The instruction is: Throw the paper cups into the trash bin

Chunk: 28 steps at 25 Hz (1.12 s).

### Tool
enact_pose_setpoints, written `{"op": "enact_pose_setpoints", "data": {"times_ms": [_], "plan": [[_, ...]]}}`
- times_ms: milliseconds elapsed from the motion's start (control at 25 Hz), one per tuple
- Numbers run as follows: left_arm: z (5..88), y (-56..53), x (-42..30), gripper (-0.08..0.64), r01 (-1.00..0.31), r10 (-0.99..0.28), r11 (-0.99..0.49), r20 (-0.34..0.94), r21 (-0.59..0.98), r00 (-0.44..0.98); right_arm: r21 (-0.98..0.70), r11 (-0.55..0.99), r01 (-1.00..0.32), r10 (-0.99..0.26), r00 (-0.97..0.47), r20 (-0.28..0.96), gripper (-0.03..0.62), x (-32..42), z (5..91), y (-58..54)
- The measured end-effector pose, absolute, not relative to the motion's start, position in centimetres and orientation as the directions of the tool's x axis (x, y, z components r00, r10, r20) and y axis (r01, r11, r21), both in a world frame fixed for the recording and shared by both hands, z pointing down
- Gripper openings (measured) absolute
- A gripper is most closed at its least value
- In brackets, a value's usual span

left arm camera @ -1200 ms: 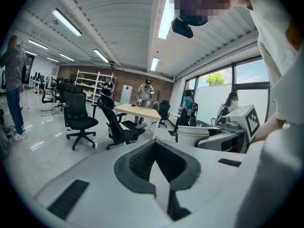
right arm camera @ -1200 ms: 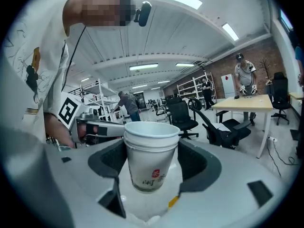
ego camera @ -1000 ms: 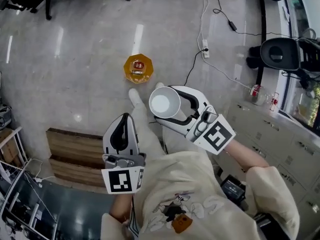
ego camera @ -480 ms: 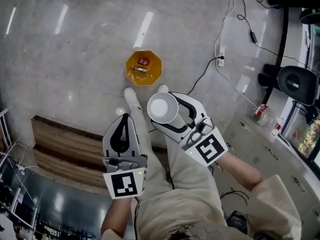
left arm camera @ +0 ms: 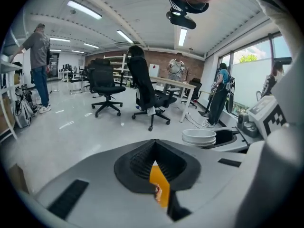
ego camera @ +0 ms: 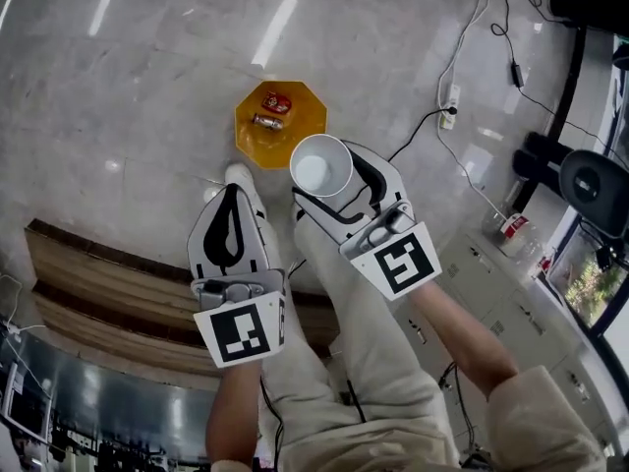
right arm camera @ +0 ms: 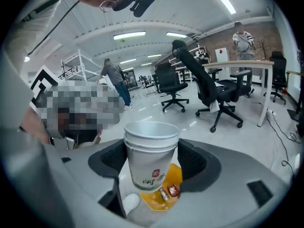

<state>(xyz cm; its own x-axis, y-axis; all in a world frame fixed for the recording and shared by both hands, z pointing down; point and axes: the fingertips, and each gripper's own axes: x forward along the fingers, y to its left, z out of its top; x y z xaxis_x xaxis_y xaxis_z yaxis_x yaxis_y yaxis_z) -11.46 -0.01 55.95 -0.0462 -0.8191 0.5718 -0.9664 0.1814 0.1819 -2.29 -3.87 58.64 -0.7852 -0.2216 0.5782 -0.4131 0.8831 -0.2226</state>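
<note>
A stack of white paper cups (ego camera: 321, 165) stands upright with my right gripper (ego camera: 329, 179) shut on its sides. The cups' mouth faces up and looks empty. In the right gripper view the cups (right arm camera: 149, 156) fill the space between the black pads, printed side toward the camera. An orange octagonal trash bin (ego camera: 257, 138) sits on the floor just left of and beyond the cups, with a small can and a red wrapper inside. It shows below the cups in the right gripper view (right arm camera: 167, 196). My left gripper (ego camera: 230, 191) is shut and empty, near the bin's near edge.
A wooden step (ego camera: 98, 283) lies on the floor at the left. A power strip with cables (ego camera: 450, 106) is on the right, an office chair (ego camera: 595, 180) and low cabinets (ego camera: 491, 293) beyond. White shoes (ego camera: 239, 177) stand by the bin. Office chairs (left arm camera: 147, 91) and people stand farther off.
The bin has come nearer to both grippers as the person moved forward. The cups, still held, now hang beside the bin's right edge. The left gripper stays shut.
</note>
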Motion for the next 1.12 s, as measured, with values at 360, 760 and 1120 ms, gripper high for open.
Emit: {"op": "enact_pose_setpoints", "data": {"times_ms": [360, 760, 1120], "plan": [[68.7, 0.1, -11.6, 0.005, -0.96, -0.753, 0.216, 0.656, 0.179, -0.047, -0.218, 0.868, -0.447, -0.213, -0.731, 0.648, 0.339, -2.0, 70.8, -3.9], [79.1, -1.0, -10.9, 0.005, -0.947, -0.694, 0.249, 0.719, 0.203, -0.029, -0.226, 0.837, -0.498, -0.213, -0.679, 0.703, 0.339, -2.0, 80.4, -4.6], [84.8, -1.4, -9.7, 0.005, -0.96, -0.641, 0.21, 0.767, 0.187, 0.009, -0.212, 0.833, -0.511, -0.174, -0.606, 0.776, 0.341, -1.9, 87.1, -4.3]]}}
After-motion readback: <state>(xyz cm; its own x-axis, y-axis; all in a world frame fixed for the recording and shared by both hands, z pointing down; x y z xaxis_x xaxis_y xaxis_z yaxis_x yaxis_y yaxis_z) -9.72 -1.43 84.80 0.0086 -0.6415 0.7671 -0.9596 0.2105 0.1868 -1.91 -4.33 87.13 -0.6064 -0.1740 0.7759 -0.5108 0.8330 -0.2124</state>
